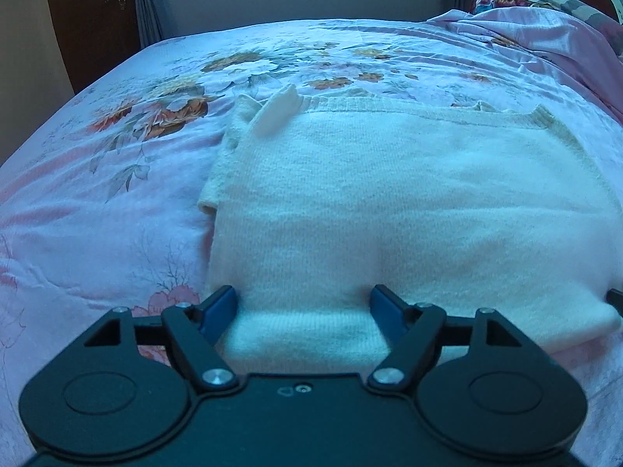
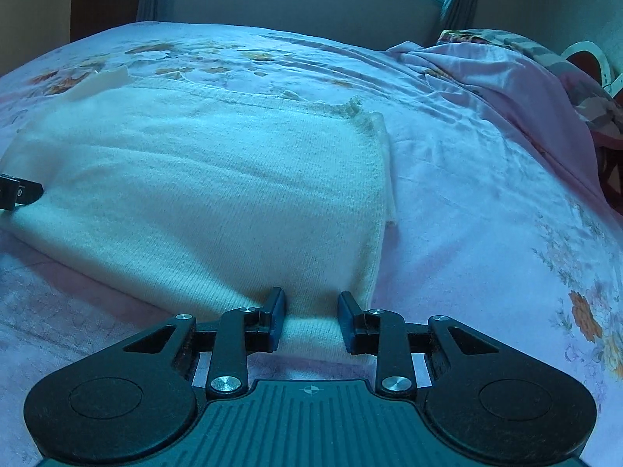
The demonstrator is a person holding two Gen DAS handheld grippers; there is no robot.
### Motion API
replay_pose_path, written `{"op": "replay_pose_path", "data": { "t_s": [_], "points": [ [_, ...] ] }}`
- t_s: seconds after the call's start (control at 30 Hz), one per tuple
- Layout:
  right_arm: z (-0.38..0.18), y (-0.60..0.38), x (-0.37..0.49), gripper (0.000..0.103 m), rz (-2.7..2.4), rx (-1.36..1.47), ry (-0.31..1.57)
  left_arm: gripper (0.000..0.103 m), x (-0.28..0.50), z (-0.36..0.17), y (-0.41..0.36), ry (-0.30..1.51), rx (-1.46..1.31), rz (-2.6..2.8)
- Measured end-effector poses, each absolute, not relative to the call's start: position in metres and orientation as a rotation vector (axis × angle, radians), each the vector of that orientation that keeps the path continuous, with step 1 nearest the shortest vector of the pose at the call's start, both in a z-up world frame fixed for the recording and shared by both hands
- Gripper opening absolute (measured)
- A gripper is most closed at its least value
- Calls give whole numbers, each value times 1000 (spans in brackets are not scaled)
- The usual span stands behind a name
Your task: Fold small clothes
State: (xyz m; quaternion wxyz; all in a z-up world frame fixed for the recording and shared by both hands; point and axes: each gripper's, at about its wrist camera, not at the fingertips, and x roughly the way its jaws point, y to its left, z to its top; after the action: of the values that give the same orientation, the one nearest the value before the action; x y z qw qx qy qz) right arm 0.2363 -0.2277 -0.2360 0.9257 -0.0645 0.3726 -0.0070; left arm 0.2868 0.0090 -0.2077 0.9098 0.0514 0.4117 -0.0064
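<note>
A: The left hand-held gripper (image 1: 303, 303) is seen spread wide over the near fold of the white knitted garment (image 1: 389, 202); the knit lies between the blue pads, but no pinch is shown. The right hand-held gripper (image 2: 310, 311) is set narrower, astride the near right corner of the same garment, and its pads are not seen to press the cloth either.

B: Where is the garment placed?

A: It is laid flat on the flowered bedspread (image 1: 97, 194), stretching ahead of both grippers, with its ribbed edge at the far side. A white tag or flap (image 1: 276, 111) is stood up far ahead and to the left of the left one.

B: How should the step be done well?

A: It is judged that the near edge should be taken at both corners evenly, all layers being caught, before anything is lifted. Otherwise the fold may be skewed.

B: What cannot be made out?

A: The layers beneath the top face are hidden. The near edge is partly covered by the gripper bodies, so how deep the pads reach cannot be told. The person's hands are out of view.
</note>
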Motion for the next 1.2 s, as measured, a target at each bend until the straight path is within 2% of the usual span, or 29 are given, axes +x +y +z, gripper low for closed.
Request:
{"op": "replay_pose_path", "data": {
  "t_s": [0.47, 0.57, 0.63, 0.67, 0.73, 0.87, 0.93, 1.0, 1.07, 1.2],
  "points": [
    [-236, -226, 231, 30, -29, -126, 744, 78, 285, -208, 8, 831, 108, 3],
    [-234, -228, 229, 30, -27, -110, 741, 88, 285, -206, 11, 822, 110, 15],
    [-233, -228, 228, 30, -28, -100, 737, 101, 286, -206, 15, 832, 102, 28],
    [-232, -229, 227, 30, -27, -97, 735, 101, 287, -206, 19, 843, 85, 22],
    [-229, -231, 226, 30, -11, -93, 728, 100, 288, -200, 25, 856, 75, 7],
    [-208, -246, 221, 30, 49, -58, 662, 96, 282, -177, 22, 762, 142, 15],
    [-199, -248, 230, 30, 78, -79, 631, 90, 291, -170, 17, 754, 146, -21],
    [-191, -251, 254, 30, 119, -74, 637, 89, 311, -169, 10, 765, 144, -61],
    [-186, -252, 280, 30, 135, -71, 640, 79, 336, -174, 1, 792, 163, -78],
    [-182, -256, 341, 30, 143, -81, 652, 77, 395, -189, -5, 847, 143, -71]
  ]
}}
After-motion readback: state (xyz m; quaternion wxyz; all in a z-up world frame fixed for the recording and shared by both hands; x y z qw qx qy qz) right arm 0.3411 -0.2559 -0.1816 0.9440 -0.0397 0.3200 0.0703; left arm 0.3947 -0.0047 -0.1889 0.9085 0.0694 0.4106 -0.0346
